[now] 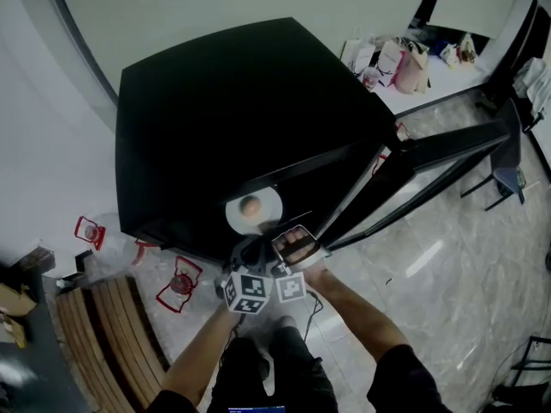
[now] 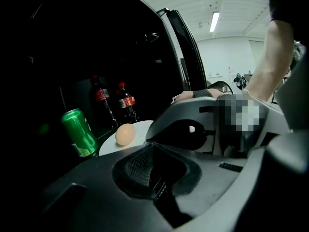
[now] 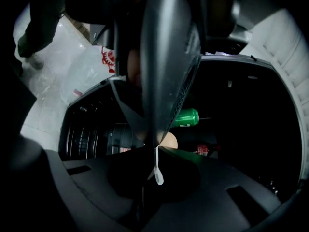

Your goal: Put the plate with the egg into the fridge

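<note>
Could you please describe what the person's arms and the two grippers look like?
Both the left gripper and right gripper have dark grey moulded bodies. Each carries a white cube printed with black square markers. The forearms are bare below dark short sleeves.

Seen along the right hand-held gripper (image 3: 157,153), the round white plate (image 3: 156,170) is only a thin edge-on sliver between the closed jaws. The beige egg (image 3: 170,140) and the green drink can (image 3: 187,117) are half covered by gripper parts. One dark red-labelled bottle (image 3: 208,150) barely shows in the black fridge interior (image 3: 251,120).

Along the left hand-held gripper (image 2: 155,151), the plate's near and right parts are hidden, and the bottle labels are too small to read.

From the head view, the fridge's top hides its inside, and both grippers' jaws sit unseen beneath their own bodies.
</note>
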Available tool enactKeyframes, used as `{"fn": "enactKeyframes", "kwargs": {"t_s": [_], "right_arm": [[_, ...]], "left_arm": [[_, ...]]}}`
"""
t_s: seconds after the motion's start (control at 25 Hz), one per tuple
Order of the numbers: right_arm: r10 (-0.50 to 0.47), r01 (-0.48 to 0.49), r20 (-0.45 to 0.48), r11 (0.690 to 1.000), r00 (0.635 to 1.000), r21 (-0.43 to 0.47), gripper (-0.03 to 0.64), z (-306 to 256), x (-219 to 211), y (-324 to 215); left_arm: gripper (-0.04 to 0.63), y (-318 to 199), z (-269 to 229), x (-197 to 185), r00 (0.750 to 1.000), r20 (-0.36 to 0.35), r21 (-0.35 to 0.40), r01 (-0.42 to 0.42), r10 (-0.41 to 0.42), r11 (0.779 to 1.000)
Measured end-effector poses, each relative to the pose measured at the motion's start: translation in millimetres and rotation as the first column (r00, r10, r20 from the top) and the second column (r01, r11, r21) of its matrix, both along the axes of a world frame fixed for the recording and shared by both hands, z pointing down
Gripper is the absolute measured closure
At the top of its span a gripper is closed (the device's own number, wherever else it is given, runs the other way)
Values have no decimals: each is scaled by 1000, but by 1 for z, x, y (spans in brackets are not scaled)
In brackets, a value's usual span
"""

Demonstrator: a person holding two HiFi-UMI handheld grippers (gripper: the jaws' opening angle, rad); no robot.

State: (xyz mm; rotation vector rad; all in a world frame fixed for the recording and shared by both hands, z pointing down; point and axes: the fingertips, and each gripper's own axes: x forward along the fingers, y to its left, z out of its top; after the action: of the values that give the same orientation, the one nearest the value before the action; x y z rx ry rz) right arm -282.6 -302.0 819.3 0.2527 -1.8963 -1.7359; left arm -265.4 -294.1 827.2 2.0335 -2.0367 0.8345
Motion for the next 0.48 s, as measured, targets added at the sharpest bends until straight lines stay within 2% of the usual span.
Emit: {"fn": "enactKeyframes", "kwargs": {"t_s": [0.12, 0.2, 0.32, 0.4, 0.48], "right_arm": [[-2, 2, 3, 998, 1000, -69, 588, -4, 2, 2], [1, -2, -11, 996, 1000, -90, 558, -4, 6, 4], [45, -47, -21, 990, 999, -129, 541, -1, 18, 1], [83, -81, 3, 978, 997, -190, 541, -4, 29, 0], [140, -124, 38, 952, 989, -279, 541, -12, 43, 1]], "left_arm": [[586, -3, 2, -4, 1000, -11, -8, 28, -28, 1000], [586, -3, 3, -8, 999, -23, -15, 47, -48, 999], [586, 0, 3, -10, 997, -41, -24, 62, -63, 998], [586, 5, 0, -7, 996, -52, -29, 65, -67, 997], [586, 12, -8, -4, 995, -64, -28, 70, -71, 997]]}}
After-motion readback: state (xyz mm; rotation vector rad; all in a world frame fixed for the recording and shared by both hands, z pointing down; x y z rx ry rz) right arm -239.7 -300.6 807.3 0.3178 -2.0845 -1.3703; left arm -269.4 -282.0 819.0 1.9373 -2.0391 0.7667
